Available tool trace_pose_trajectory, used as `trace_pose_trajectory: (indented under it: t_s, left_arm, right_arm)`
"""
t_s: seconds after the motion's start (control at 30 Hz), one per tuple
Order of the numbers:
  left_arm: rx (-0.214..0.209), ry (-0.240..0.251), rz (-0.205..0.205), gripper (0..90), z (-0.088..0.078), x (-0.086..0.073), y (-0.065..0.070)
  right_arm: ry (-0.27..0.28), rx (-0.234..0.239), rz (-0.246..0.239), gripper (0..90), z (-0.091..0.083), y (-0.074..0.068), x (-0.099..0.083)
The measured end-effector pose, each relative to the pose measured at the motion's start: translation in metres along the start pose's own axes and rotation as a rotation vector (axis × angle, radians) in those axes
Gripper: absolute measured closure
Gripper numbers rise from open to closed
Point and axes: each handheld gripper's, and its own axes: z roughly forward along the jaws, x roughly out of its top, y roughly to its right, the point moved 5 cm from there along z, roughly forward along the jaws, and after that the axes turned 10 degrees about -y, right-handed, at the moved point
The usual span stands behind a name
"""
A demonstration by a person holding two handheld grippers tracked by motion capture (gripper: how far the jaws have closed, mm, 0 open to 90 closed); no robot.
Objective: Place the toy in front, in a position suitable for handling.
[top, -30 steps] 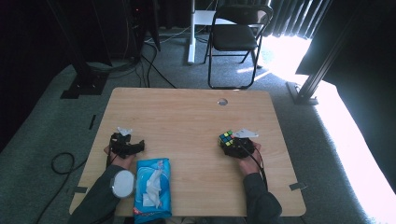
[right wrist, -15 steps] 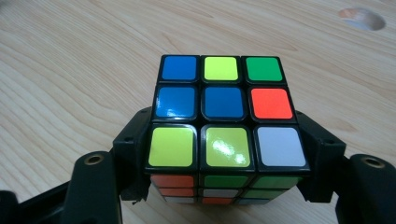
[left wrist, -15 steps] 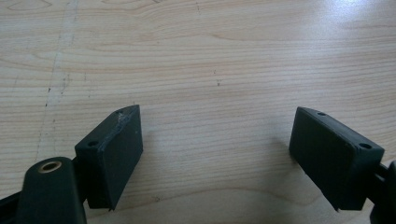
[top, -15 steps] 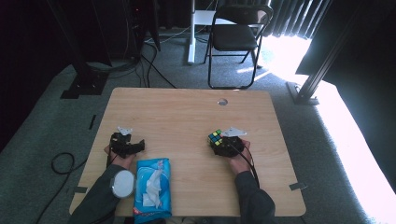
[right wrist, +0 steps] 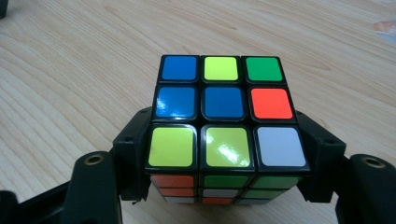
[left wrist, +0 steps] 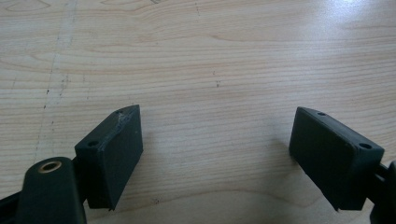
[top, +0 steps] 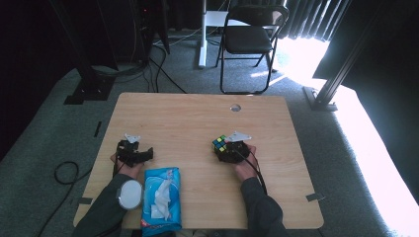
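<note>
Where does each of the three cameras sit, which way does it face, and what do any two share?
High view: above the person's side, looking forward and down on the table; both forearms, left tongs, right tongs and wipes pack show.
Left gripper view: on the left tongs, looking along its open jaws at bare wood.
Right gripper view: on the right tongs, jaws clamping the puzzle cube.
Shared: the high and right gripper views both show the cube.
</note>
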Motion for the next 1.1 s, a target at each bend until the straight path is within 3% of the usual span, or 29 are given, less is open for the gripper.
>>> trace_pose_trajectory:
  t_s: [0.6,0.9,1.1]
  left_arm:
    - [-0.003,0.003,-0.002,17.6,0.001,0.001,0.001]
    - [-0.003,0.003,-0.002,17.7,0.001,0.001,0.001]
    - [-0.002,0.003,-0.002,17.7,0.001,0.001,0.0]
  right_arm:
    - [-0.013,0.034,-0.046,33.7,0.015,-0.017,0.008]
    - [-0.006,0.067,-0.039,33.5,0.019,-0.019,0.01]
    - [-0.006,0.075,-0.037,24.4,0.017,-0.018,0.01]
